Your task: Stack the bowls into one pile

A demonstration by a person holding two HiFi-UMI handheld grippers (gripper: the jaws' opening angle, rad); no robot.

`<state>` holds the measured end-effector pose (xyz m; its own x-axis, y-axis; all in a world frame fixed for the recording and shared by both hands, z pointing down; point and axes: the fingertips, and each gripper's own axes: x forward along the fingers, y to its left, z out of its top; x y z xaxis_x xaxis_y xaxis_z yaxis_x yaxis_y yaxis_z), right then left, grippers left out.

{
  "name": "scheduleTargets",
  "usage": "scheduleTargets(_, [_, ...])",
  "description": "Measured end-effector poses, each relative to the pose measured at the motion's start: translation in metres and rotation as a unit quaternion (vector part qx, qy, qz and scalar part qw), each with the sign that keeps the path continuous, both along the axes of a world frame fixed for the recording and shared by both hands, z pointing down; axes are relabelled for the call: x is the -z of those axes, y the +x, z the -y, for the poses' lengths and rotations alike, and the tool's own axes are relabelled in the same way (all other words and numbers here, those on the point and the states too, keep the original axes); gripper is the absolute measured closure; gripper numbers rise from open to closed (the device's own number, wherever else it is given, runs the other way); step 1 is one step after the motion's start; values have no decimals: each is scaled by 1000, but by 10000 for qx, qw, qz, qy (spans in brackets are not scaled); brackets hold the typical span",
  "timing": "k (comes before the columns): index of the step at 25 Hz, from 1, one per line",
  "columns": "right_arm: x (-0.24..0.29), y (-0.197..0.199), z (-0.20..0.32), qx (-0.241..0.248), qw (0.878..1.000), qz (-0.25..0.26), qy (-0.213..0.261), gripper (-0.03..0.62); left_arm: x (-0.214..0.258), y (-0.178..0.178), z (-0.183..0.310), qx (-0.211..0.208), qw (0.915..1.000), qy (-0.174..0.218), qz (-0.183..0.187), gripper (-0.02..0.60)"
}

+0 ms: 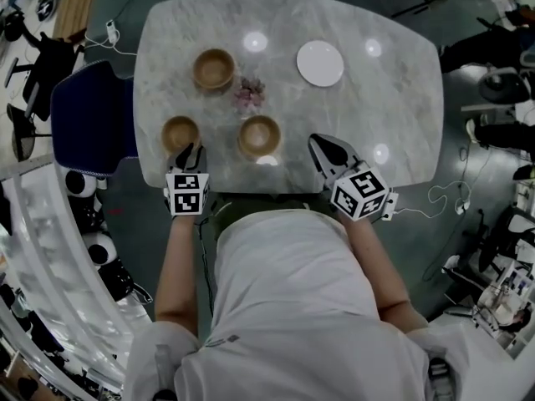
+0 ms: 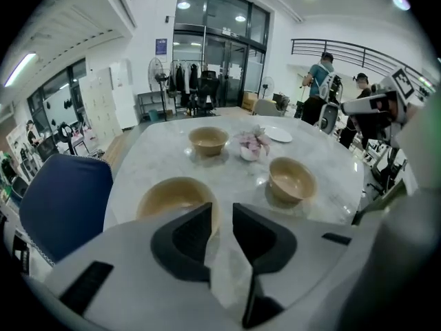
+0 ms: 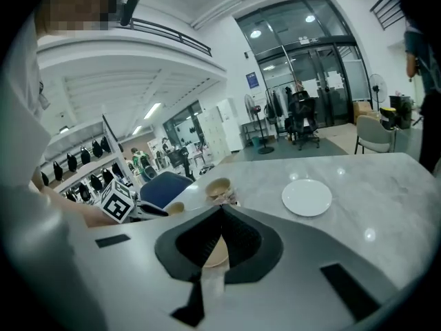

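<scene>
Along the near edge of the tabletop sit two of the three wooden bowls. The near-left bowl is by the left corner and the middle bowl stands apart to its right. The far bowl stands behind them, toward the far-left corner. None is stacked yet.

The left gripper hovers just on the near side of the near-left bowl, its jaws a narrow gap apart with nothing between them. The right gripper hangs to the right of the middle bowl, its jaws pressed together at the tips and empty.

The step in hand looks like the first pick-up. To do it well, widen the left jaws, set one inside and one outside the near-left bowl's rim, pinch firmly, lift level and lower it squarely into the middle bowl.

Only the head view shows how all three bowls are spaced, with the white plate farther back on the right. The left gripper view shows the jaw gap and the pink cluster among the bowls. Only the right gripper view shows those jaws meeting.
</scene>
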<state>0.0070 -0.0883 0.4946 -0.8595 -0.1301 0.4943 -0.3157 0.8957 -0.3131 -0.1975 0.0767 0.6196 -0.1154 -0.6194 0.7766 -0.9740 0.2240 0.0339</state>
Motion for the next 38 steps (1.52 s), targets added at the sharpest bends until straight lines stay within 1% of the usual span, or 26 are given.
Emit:
scheduleTargets(5, [1,6,-9,-248,9997,-60,20,585,-18,-1,1,-389,9990,-223,-37,499])
scheduleTargets(10, [3,14,-15,-479,9988,-114,46,585,-30,-1,4,-787,9955,-498,159,499])
scheduleTargets(15, [3,23,-19,-704,9974,-149,50,585,-40,0,6,-1039,9921,-660,234,499])
scheduleTargets(18, [4,25,-20,-815,9965,-149,61,585,-41,-2,8,-1130,9904,-725,319,504])
scheduleTargets(22, [5,29,-21,-938,9955,-139,60,585,-42,-6,9,-1187,9892,-770,383,543])
scheduleTargets(27, [8,34,-21,-1051,9944,-100,84,585,-40,-8,9,-1211,9891,-765,338,546])
scheduleTargets(38, [14,48,-14,-1306,9914,14,112,585,-14,-11,28,-1330,9873,-628,592,563])
